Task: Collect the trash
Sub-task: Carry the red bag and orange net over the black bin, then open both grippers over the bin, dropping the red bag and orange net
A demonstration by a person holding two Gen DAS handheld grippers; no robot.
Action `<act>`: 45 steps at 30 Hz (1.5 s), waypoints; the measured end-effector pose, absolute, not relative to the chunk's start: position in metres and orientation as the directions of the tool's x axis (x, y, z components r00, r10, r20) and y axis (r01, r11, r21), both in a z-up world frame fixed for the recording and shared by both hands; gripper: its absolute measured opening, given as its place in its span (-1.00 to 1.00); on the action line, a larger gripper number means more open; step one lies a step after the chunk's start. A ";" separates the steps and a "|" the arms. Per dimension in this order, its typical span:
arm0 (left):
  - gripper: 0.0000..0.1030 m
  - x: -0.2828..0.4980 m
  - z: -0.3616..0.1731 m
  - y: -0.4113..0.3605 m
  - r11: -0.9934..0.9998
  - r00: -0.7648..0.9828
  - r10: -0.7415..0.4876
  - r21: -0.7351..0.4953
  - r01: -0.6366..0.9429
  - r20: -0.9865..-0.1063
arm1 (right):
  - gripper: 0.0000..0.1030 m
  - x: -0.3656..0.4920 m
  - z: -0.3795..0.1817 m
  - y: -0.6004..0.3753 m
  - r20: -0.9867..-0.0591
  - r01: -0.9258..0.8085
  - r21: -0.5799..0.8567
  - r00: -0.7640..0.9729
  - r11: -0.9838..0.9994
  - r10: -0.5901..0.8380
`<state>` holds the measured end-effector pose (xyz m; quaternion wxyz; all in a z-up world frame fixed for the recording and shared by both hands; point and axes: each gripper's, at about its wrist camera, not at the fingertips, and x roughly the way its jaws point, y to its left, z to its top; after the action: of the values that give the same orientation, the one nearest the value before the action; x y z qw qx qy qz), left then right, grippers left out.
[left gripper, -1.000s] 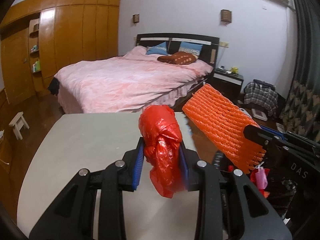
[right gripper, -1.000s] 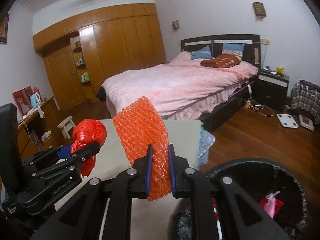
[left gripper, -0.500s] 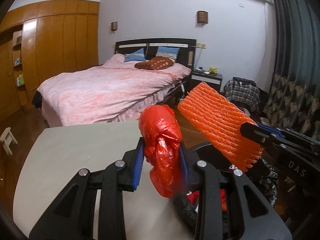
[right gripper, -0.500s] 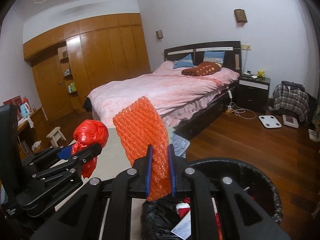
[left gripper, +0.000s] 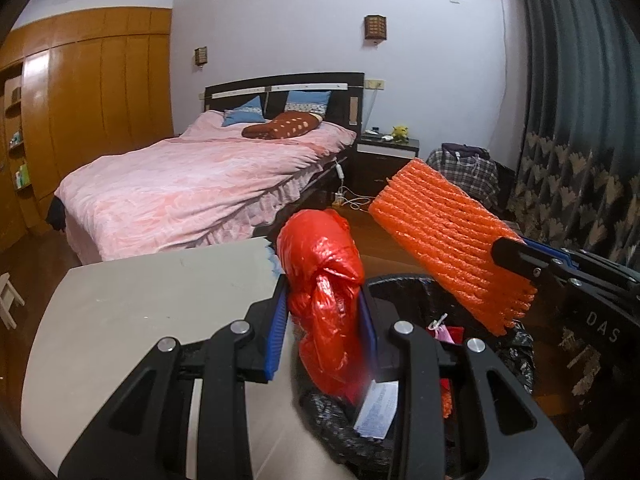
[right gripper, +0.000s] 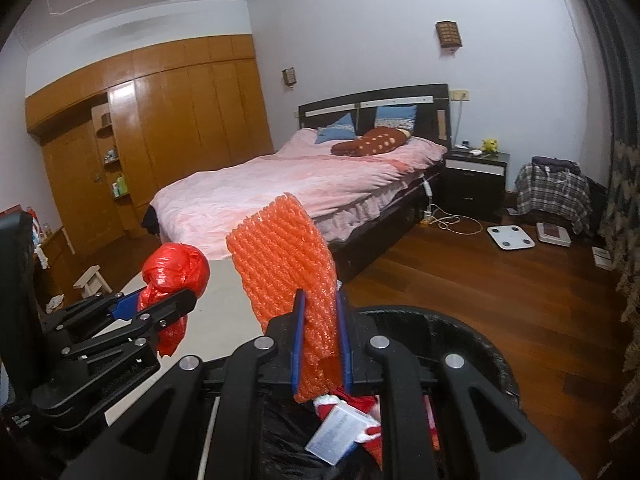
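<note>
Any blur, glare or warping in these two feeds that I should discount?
Left wrist: strong fisheye bending, black vignette corners; the red plastic bag is sharp, the bin liner beneath smears. Right wrist: same barrel warp; glare streaks on the wardrobe doors; the orange foam net is crisp, the trash below soft.

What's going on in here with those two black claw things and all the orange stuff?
Someone is tidying up trash with a handheld claw in each hand. The left claw is clamped on a crumpled red plastic bag, and the right claw grips a sheet of orange foam netting. Both are held over a black-lined trash bin beside the table, not yet dropped in.
</note>
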<state>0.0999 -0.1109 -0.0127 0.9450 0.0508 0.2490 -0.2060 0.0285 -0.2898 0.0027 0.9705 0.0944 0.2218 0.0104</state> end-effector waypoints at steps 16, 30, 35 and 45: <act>-0.40 0.098 -0.047 -0.176 0.852 0.722 -0.441 0.004 0.524 -0.534 | -0.72 0.006 -0.026 -0.346 -0.480 0.163 0.191 0.876 0.968 -0.052; -0.40 0.116 -0.076 -0.209 0.821 0.676 -0.458 0.017 0.571 -0.578 | -0.72 0.022 -0.059 -0.369 -0.543 0.220 0.183 0.835 0.958 -0.089; -0.40 0.128 -0.091 -0.214 0.821 0.662 -0.449 0.015 0.570 -0.601 | -0.72 0.035 -0.075 -0.375 -0.568 0.230 0.187 0.818 0.955 -0.086; -0.09 0.157 -0.114 -0.219 0.822 0.631 -0.450 -0.019 0.569 -0.632 | -0.21 0.064 -0.110 -0.382 -0.636 0.268 0.171 0.765 0.948 -0.101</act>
<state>0.1566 -0.2192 -0.1144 0.8983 0.0914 0.3229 -0.2836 0.0645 -0.3817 -0.1096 0.9308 0.1268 0.3282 -0.0992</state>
